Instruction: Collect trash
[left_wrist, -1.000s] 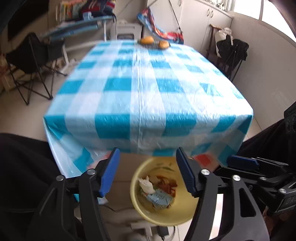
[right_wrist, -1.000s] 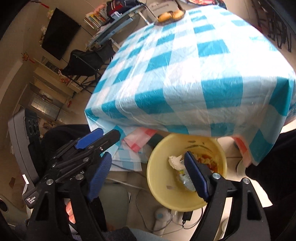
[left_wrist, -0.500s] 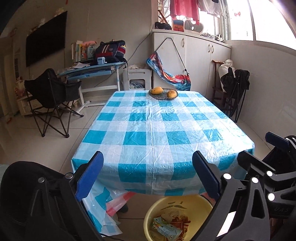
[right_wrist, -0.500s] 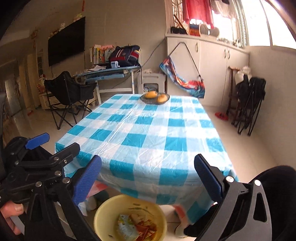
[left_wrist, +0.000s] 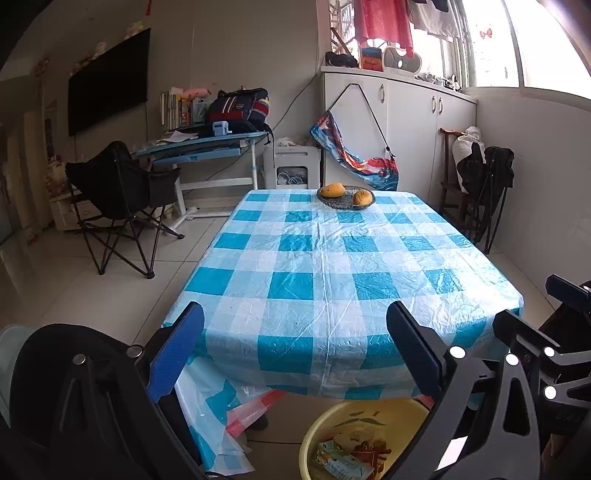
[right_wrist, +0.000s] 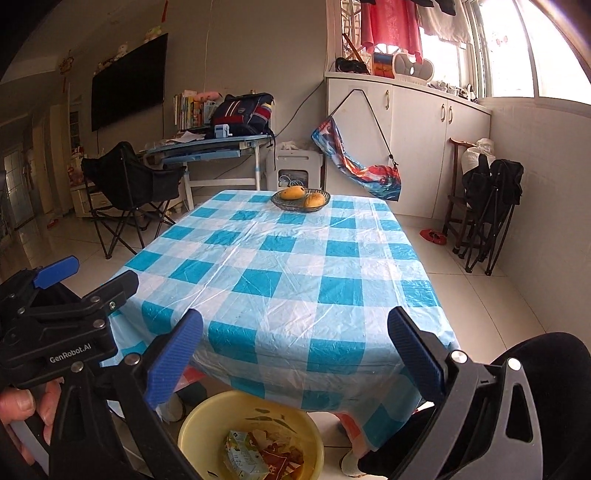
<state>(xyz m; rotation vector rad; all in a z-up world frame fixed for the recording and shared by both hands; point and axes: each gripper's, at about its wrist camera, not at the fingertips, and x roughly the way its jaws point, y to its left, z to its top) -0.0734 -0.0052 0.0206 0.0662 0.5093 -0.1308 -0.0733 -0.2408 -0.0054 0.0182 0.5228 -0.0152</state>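
A yellow basin (left_wrist: 332, 417) stands on the floor under the near edge of the table, also in the right wrist view (right_wrist: 207, 410). Inside lie a small drink carton (right_wrist: 243, 456) and orange-brown wrappers (left_wrist: 369, 452). My left gripper (left_wrist: 293, 306) hangs above and in front of the basin, jaws opening, nothing between them. My right gripper (right_wrist: 294, 313) is beside it, open and empty as well. Both point over the blue-and-white checked tablecloth (left_wrist: 314, 258), which carries only a bowl of mangoes (left_wrist: 345, 197) at the far end.
A black folding chair (left_wrist: 118, 195) and a blue desk (left_wrist: 207, 147) stand at the far left. Folded chairs (left_wrist: 487, 184) lean on the right wall by white cabinets (right_wrist: 424, 147). A hand (right_wrist: 22, 406) grips the left tool. Plastic sheeting (left_wrist: 210, 417) hangs off the table's near-left corner.
Both views have risen and tilted up from the basin to the tabletop. Both pairs of jaws have spread wider. The right view has rolled level.
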